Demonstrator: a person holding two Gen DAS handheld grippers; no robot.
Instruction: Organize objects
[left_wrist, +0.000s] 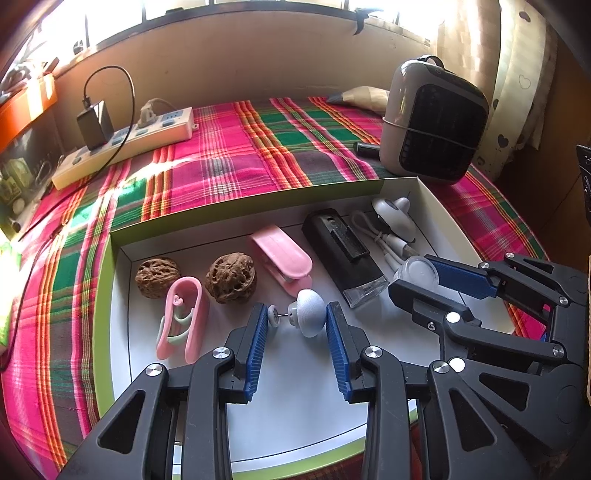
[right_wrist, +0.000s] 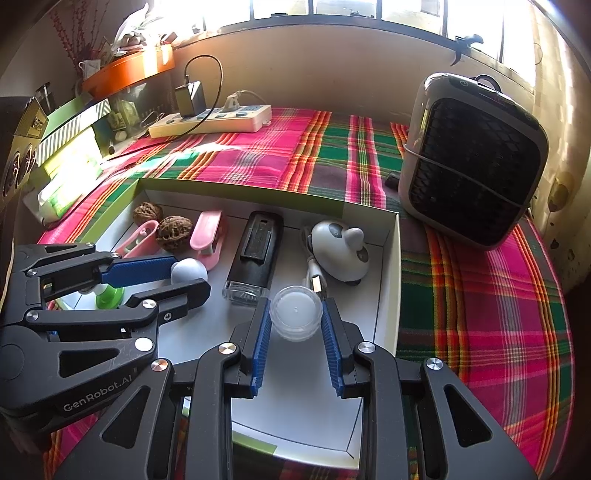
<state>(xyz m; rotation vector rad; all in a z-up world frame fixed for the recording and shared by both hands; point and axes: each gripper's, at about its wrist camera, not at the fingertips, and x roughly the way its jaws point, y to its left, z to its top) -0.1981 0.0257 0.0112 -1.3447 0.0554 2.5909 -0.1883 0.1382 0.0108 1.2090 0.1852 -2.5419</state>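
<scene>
I am clamping a small round clear plastic jar with a white lid (right_wrist: 295, 312) in my right gripper (right_wrist: 295, 332), over the white tray with green rim (left_wrist: 110, 314). My left gripper (left_wrist: 296, 332) is straddling a grey mushroom-shaped knob (left_wrist: 308, 312); only one pad is touching it, so the jaws are standing open.

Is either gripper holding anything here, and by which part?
Right gripper clamps a small clear jar by its sides. Left gripper brackets a grey knobbed roller; only one pad touches its knob, so no grip.
</scene>
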